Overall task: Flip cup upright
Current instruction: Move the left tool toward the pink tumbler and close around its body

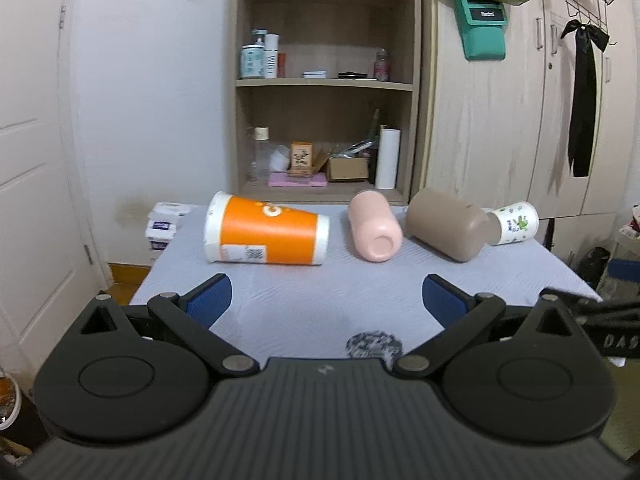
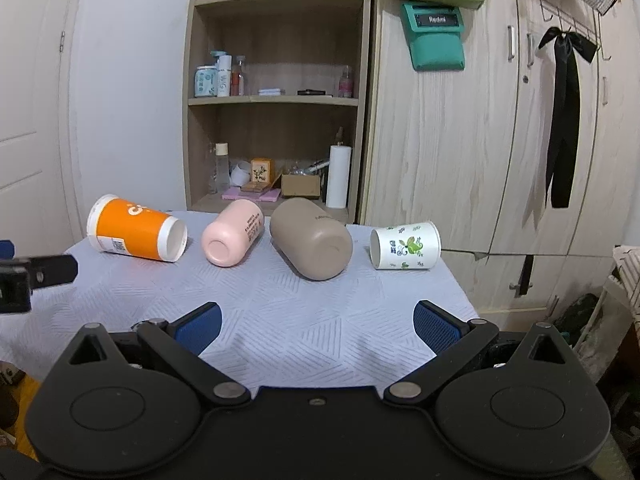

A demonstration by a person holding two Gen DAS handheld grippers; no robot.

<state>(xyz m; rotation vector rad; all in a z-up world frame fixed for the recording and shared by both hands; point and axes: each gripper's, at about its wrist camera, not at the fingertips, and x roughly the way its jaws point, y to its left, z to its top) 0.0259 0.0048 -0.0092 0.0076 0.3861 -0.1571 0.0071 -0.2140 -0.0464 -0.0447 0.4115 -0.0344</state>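
Several cups lie on their sides in a row across the far part of the table [image 1: 320, 304]: an orange and white paper cup [image 1: 264, 231] [image 2: 134, 229], a pink cup [image 1: 374, 225] [image 2: 234, 233], a taupe cup [image 1: 450, 224] [image 2: 314, 240] and a small white floral paper cup [image 1: 516, 223] [image 2: 406, 246]. My left gripper [image 1: 326, 300] is open and empty, above the near table, short of the orange and pink cups. My right gripper [image 2: 316, 328] is open and empty, short of the taupe cup.
The table carries a pale grey-blue patterned cloth [image 2: 280, 304]. A wooden shelf unit [image 2: 276, 100] with bottles and boxes stands behind it, a wardrobe [image 2: 480, 120] to the right, a white door [image 1: 36, 160] to the left. The left gripper's body [image 2: 24, 276] shows at the right wrist view's left edge.
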